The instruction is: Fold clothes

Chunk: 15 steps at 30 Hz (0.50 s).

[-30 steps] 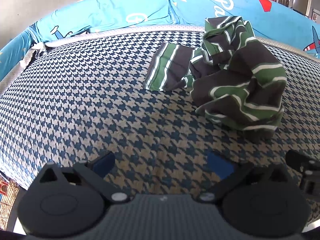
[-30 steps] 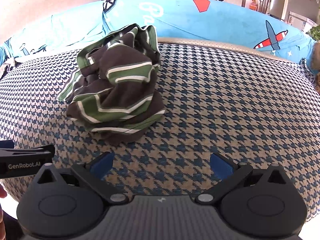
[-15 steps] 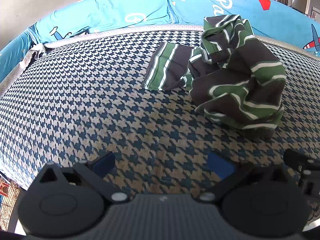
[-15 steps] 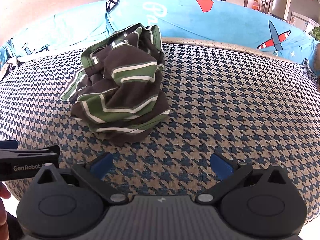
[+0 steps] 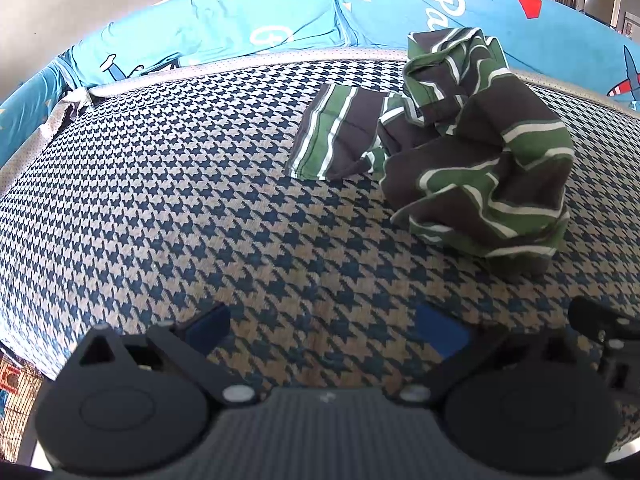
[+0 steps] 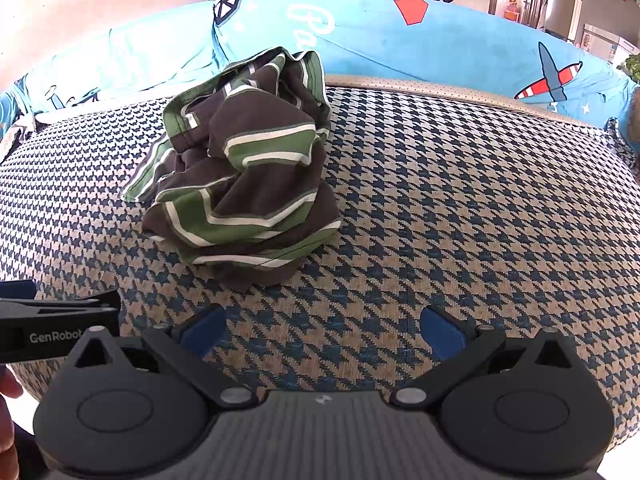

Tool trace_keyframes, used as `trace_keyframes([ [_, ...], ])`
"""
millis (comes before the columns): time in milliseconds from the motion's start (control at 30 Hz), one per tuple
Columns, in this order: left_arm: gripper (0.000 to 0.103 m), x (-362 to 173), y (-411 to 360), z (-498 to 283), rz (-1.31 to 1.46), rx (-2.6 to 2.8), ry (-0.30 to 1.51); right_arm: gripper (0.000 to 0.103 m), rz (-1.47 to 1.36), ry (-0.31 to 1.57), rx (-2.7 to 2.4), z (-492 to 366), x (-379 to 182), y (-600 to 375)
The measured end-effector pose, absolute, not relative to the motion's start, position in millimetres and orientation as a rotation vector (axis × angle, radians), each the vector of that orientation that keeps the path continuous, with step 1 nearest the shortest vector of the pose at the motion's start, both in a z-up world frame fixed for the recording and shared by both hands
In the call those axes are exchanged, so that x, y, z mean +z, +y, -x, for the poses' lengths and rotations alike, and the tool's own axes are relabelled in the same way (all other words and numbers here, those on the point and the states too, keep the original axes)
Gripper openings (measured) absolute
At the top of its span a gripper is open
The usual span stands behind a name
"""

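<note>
While both tools are hanging low over the blue-and-tan houndstooth cushion [image 5: 160,200], the crumpled brown shirt with green and white stripes [image 6: 244,176] is lying in a heap toward the back, untouched. In the right wrist view it is sitting at eleven o'clock, and compared with a second ago it is looming larger and nearer, so this tool is creeping toward it. The right gripper [image 6: 322,330] is standing released, its blue pads spread wide with nothing between them. In the left wrist view the shirt [image 5: 476,160] is resting at two o'clock, one flat sleeve reaching toward twelve, barely shifted from before. The left gripper [image 5: 324,332] is likewise gaping and empty. Behind, a bright blue printed cover [image 5: 240,28] is draping the backrest.
</note>
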<state>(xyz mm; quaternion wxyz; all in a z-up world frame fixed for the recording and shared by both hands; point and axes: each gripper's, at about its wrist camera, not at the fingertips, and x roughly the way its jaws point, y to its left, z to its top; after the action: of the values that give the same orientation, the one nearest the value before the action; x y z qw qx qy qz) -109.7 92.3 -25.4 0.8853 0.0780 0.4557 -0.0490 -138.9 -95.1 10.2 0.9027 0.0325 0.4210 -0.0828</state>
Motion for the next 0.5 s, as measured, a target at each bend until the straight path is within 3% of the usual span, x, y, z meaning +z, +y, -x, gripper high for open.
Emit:
trace_keyframes([
  [500, 0.103, -25.2, 91.9, 108.5, -0.156, -0.095, 0.95, 0.103, -0.065, 0.876, -0.164, 137.5, 7.8, -94.8],
])
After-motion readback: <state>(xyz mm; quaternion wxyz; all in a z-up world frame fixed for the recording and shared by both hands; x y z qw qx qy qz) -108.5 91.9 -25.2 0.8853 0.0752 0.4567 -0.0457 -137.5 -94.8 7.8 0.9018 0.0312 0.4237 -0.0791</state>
